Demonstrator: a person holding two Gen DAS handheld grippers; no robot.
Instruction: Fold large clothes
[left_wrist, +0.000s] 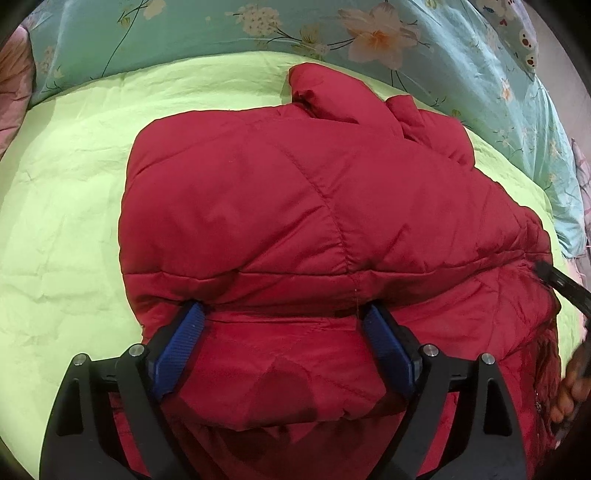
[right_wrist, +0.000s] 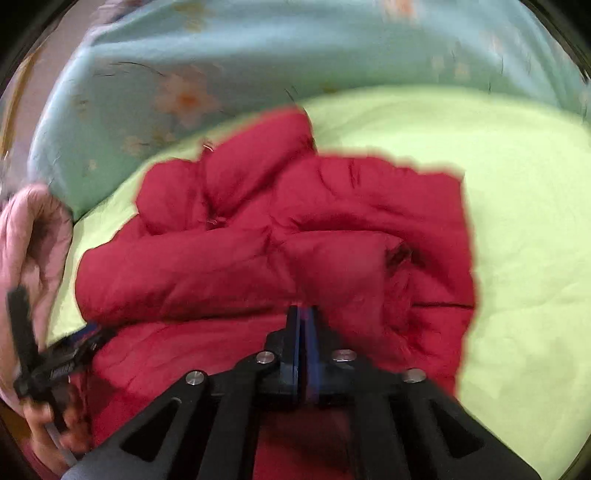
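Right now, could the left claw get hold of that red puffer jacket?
Probably yes. The left claw is wide open, its blue pads straddling a thick fold of the red puffer jacket on the green sheet. Nothing lies between them.

The padded jacket (left_wrist: 314, 206) is plain deep red. It lies on a lime-green sheet (left_wrist: 66, 206). Behind it the quilt (left_wrist: 207, 33) is pale turquoise with cream and orange flowers. The fingers (left_wrist: 184, 343) have blue pads on black frames. The blurred pink cloth (right_wrist: 33, 229) is perhaps another garment.
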